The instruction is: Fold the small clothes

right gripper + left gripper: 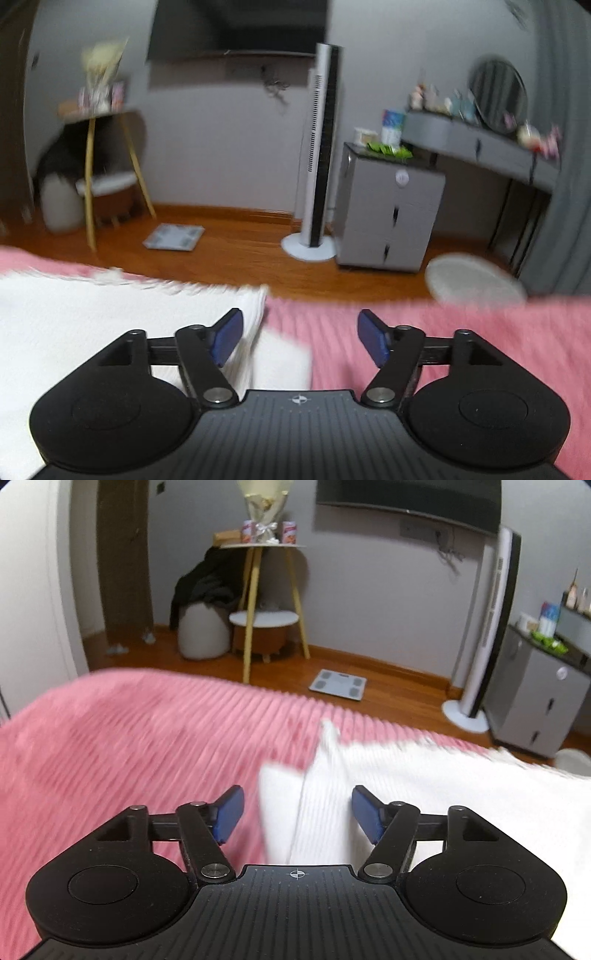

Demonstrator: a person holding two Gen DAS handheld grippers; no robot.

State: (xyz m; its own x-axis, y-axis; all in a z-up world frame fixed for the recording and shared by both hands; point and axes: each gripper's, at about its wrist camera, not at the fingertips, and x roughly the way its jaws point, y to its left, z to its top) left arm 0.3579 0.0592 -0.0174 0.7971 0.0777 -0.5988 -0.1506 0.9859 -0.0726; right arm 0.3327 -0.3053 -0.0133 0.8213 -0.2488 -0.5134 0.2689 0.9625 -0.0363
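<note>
A white ribbed garment (424, 790) lies on a pink ribbed blanket (129, 746) on the bed. In the left wrist view its left edge and a folded strip run between the blue pads; my left gripper (297, 814) is open above that edge. In the right wrist view the garment (110, 317) fills the lower left and its right edge ends near the left pad; my right gripper (300, 338) is open over that edge and the pink blanket (461, 321). Both views are motion-blurred.
Beyond the bed is a wooden floor with a bathroom scale (338, 684), a tall white tower fan (317, 155), a grey cabinet (388, 206), a yellow-legged side table (266, 602), a round white stool (474, 280) and a grey desk (480, 144).
</note>
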